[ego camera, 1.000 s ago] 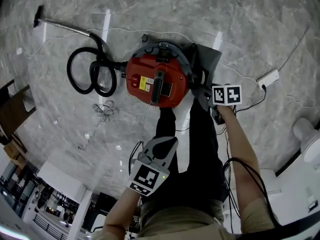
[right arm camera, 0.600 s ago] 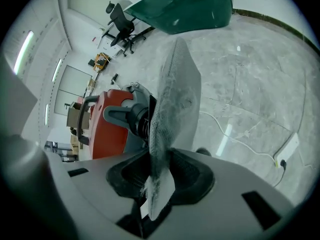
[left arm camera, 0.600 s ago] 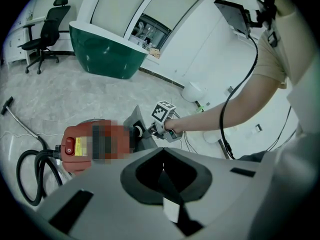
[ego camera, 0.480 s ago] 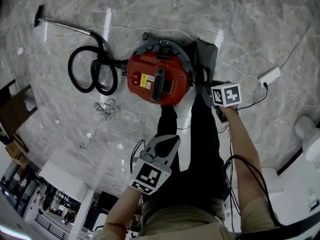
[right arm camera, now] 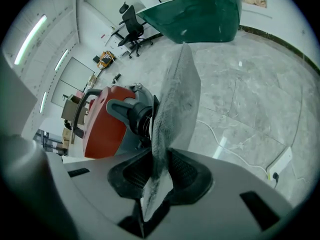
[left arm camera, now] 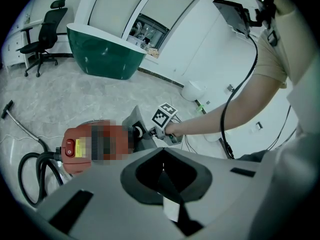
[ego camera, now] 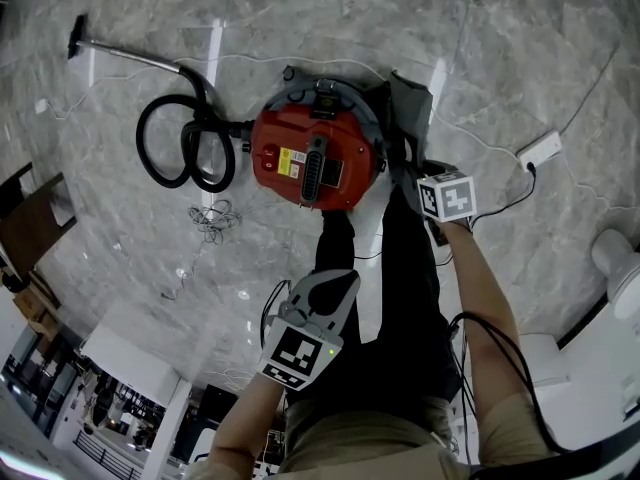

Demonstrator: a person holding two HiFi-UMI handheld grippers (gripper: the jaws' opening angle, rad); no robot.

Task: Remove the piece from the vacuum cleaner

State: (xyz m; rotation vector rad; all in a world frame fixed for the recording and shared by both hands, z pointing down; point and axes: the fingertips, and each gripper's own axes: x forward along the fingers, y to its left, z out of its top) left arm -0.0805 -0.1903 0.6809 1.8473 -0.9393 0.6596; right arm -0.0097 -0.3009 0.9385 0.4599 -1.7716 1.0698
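A red canister vacuum cleaner (ego camera: 312,158) stands on the marble floor, its black hose (ego camera: 185,148) coiled to the left. A grey fabric dust bag (ego camera: 408,108) hangs off its right side on a grey port (right arm camera: 131,110). My right gripper (ego camera: 420,176) is at that side and its jaws are closing. In the right gripper view the pads press on the bag's (right arm camera: 175,104) lower edge beside the red body (right arm camera: 102,126). My left gripper (ego camera: 332,286) hovers near my legs, away from the machine, its jaws together around nothing; its own view shows the vacuum (left arm camera: 75,146) ahead.
A metal wand (ego camera: 125,54) runs off to the far left. A tangle of thin cable (ego camera: 208,220) lies below the hose. A white power strip (ego camera: 537,153) and its cord sit at the right. A green counter (left arm camera: 105,56) and an office chair (left arm camera: 45,34) stand far off.
The right gripper has turned and shifted a little toward the vacuum's right side, and the grey bag there has shifted slightly. The left gripper has stayed still.
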